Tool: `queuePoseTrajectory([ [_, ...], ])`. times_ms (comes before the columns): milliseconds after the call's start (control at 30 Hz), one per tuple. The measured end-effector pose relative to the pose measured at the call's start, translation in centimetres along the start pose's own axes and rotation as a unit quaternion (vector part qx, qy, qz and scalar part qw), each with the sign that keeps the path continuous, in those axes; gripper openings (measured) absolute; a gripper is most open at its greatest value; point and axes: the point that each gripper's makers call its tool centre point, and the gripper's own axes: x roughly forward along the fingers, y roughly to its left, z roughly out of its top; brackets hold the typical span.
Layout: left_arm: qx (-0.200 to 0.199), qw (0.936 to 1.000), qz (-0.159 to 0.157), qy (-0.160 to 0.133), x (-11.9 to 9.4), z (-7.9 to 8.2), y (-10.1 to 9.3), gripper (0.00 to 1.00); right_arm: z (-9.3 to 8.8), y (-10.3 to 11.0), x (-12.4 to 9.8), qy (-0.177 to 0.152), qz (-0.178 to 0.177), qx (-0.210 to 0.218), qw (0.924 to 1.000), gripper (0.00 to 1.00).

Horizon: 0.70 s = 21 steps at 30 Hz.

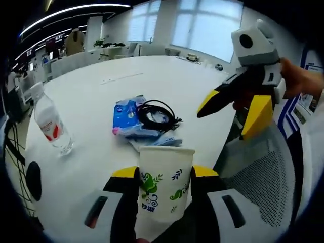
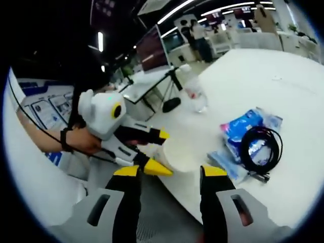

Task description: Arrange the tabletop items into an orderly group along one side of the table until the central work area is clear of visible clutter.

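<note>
White table holds bottle, cable, blue packet.

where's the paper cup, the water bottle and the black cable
paper cup (image 1: 163,182): left gripper view, on its printed side wall between the jaws
water bottle (image 1: 51,123): left gripper view, on its red label
black cable (image 2: 260,148): right gripper view, on the coil's left strand

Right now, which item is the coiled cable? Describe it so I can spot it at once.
On the big white table, look just past the paper cup clamped in the left gripper. There a blue plastic packet lies on the tabletop, and the black coiled cable rests partly on it. It is the one dark, looped thing; the water bottle stands apart, clear and upright.
</note>
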Motion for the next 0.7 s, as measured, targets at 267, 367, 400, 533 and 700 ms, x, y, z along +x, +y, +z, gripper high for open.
queuePoseTrajectory([
  [267,0.052,0.9985,-0.013,0.013,-0.3,0.0,-1.9,0.39,-0.4,1.2,2.2,-0.003,0.026,0.022,0.9994,0.40],
  [367,0.062,0.9977,-0.018,0.016,-0.4,-0.1,-2.3,0.39,-0.8,1.8,2.9,0.003,0.039,0.019,0.9990,0.38],
  [400,0.071,0.9971,-0.019,0.019,-0.3,-0.1,-2.4,0.39,-1.0,2.0,3.1,0.004,0.045,0.020,0.9988,0.38],
  [533,0.077,0.9965,-0.024,0.023,-0.1,-0.1,-2.8,0.40,-1.2,2.4,3.4,0.008,0.060,0.022,0.9979,0.31],
  [700,0.075,0.9967,-0.021,0.023,0.5,0.5,-3.1,0.40,-0.9,2.1,2.9,0.006,0.078,0.021,0.9967,0.15],
])
